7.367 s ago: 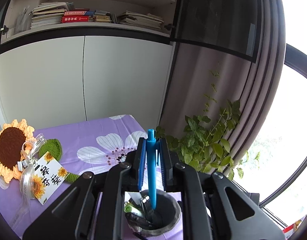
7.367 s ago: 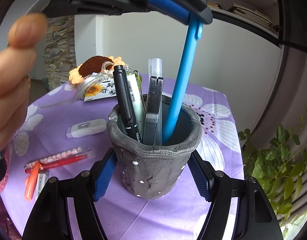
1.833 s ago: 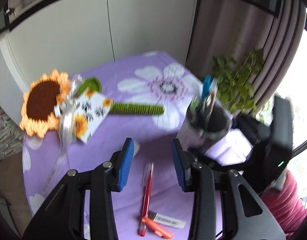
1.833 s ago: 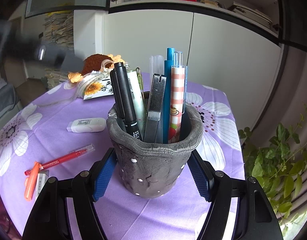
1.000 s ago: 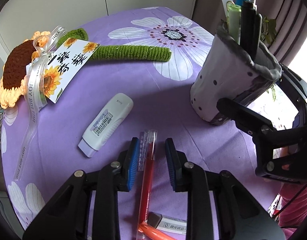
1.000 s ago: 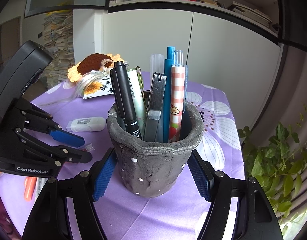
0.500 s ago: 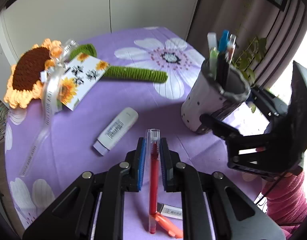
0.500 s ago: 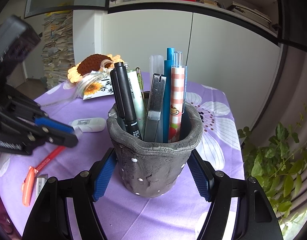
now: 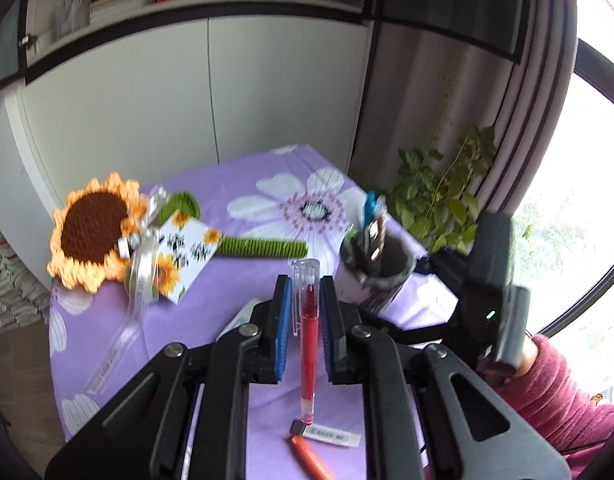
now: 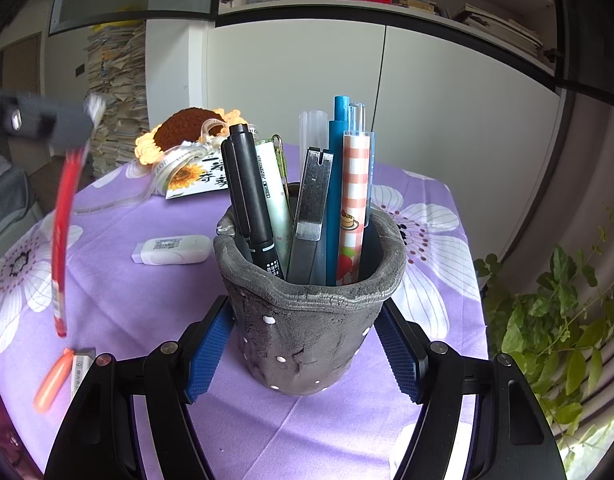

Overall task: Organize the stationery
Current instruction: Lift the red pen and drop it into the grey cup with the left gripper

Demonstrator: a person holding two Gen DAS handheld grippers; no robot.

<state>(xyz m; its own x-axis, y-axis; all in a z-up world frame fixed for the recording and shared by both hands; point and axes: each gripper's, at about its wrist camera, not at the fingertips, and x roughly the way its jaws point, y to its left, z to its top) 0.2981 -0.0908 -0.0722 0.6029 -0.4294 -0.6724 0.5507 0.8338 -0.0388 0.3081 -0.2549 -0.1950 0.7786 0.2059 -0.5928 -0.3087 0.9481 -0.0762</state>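
My left gripper (image 9: 306,292) is shut on a red pen (image 9: 307,344) with a clear cap and holds it in the air above the purple flowered tablecloth (image 9: 243,184). The same pen (image 10: 63,232) hangs at the left of the right wrist view. My right gripper (image 10: 305,320) is shut on the grey pen holder (image 10: 307,312), which stands on the table with several pens in it. The holder (image 9: 377,276) sits ahead and right of the left gripper.
A white correction tape (image 10: 171,250), an orange marker (image 10: 53,380) and a small eraser (image 9: 331,432) lie on the cloth. A crocheted sunflower (image 9: 95,232) with a card lies at the far left. A plant (image 9: 439,196) stands beyond the table's right edge.
My left gripper closed on the red pen and lifted it off the cloth, tilting upward. The right gripper and the holder have not moved.
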